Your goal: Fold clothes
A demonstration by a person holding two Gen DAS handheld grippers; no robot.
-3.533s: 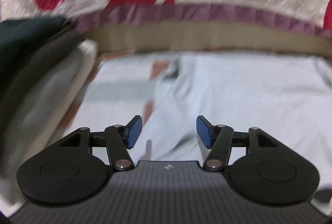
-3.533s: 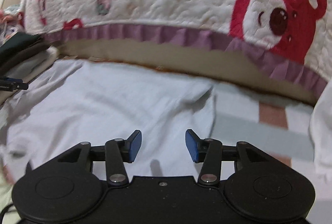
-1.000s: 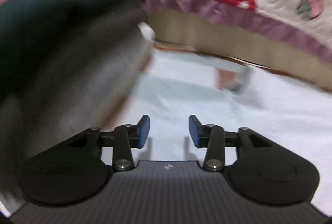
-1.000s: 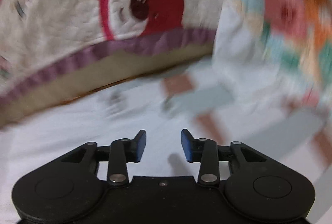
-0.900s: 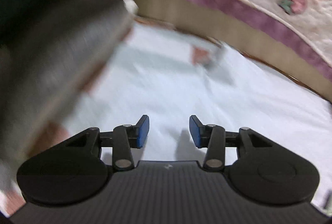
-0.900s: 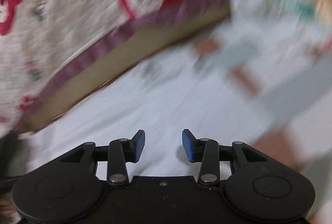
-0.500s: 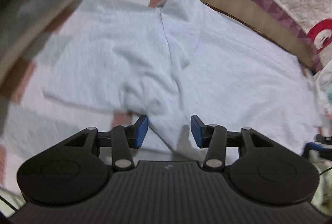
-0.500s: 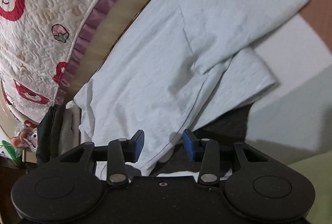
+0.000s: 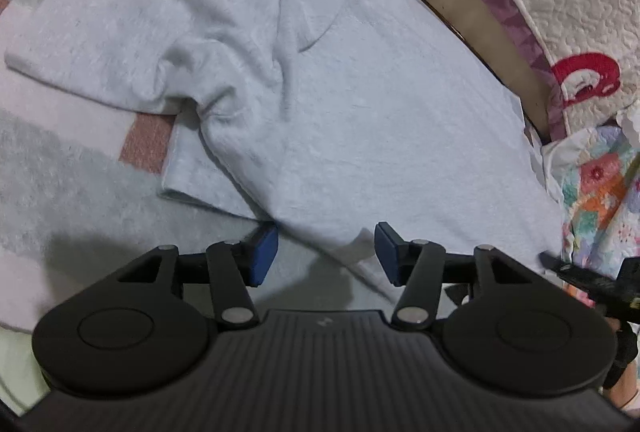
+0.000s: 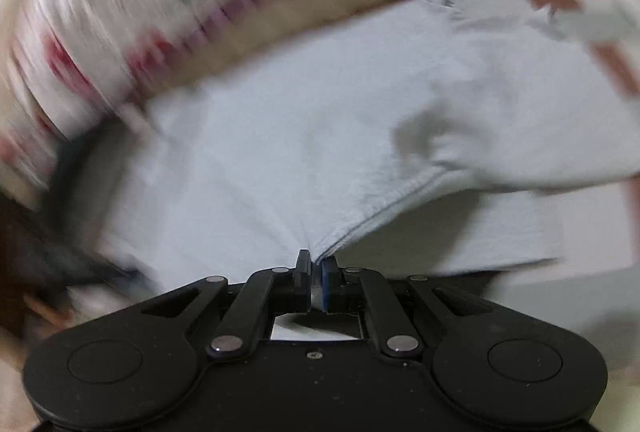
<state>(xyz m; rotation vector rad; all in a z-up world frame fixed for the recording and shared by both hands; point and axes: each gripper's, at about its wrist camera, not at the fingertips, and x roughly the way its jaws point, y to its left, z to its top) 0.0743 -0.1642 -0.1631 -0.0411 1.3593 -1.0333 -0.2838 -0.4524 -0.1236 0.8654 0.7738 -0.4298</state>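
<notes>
Pale grey T-shirt (image 9: 360, 104) lies spread on the bed, soft and limp. Right tongs (image 10: 315, 274) pinch its hem at 6 o'clock; left tongs (image 9: 324, 252) gape, empty, over the near edge.

- The left gripper (image 9: 324, 252) hovers low with its blue-padded fingers (image 9: 262, 252) spread wide, nothing between them.
- The right gripper (image 10: 315, 274) has its fingers pressed together, pinching the hem of the pale shirt (image 10: 320, 136).
</notes>
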